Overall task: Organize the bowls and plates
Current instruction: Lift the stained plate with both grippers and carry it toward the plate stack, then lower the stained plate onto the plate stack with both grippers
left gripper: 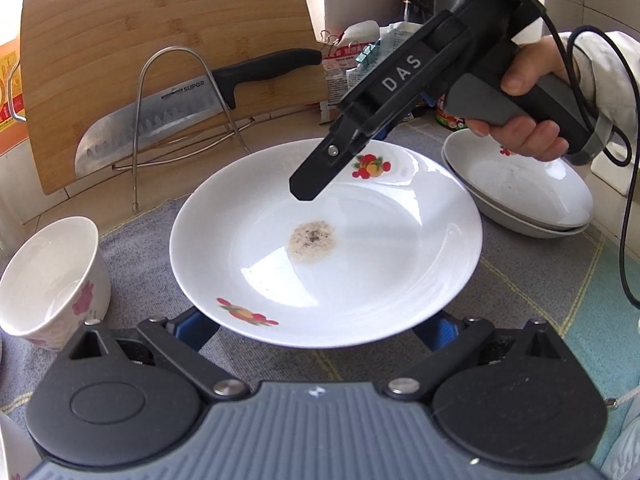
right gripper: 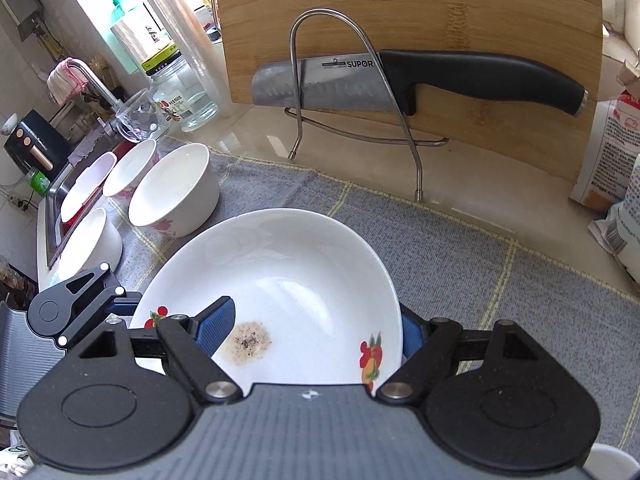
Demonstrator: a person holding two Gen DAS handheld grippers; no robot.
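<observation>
Plate [left gripper: 326,240] — white, fruit-printed, with a brownish speckled residue patch [left gripper: 311,241] at its centre — is seen at the middle of the left wrist view, above the grey checked cloth [left gripper: 532,292]. The left gripper [left gripper: 320,330] sits at 6 o'clock; its blue pads [left gripper: 196,326] are spread wide at either side beneath the plate's near rim, and it cannot be told whether they touch it. The right gripper [right gripper: 316,322] is held in from 1 o'clock in that view. In the right wrist view one blue pad [right gripper: 216,322] is laid over the inside of the plate and the other is seen behind the outer rim at 3 o'clock, so the rim is bracketed; a firm grip cannot be confirmed.

A stack of similar plates [left gripper: 520,192] is noted at 2 o'clock in the left view, near the held plate. A white flowered bowl [left gripper: 52,280] stands at 9 o'clock. In the right view, four bowls [right gripper: 176,190] are grouped at 10 o'clock by the sink [right gripper: 50,216]. At 12 o'clock a knife [right gripper: 420,80] rests in a wire rack [right gripper: 352,92] against a wooden cutting board [right gripper: 440,8].
</observation>
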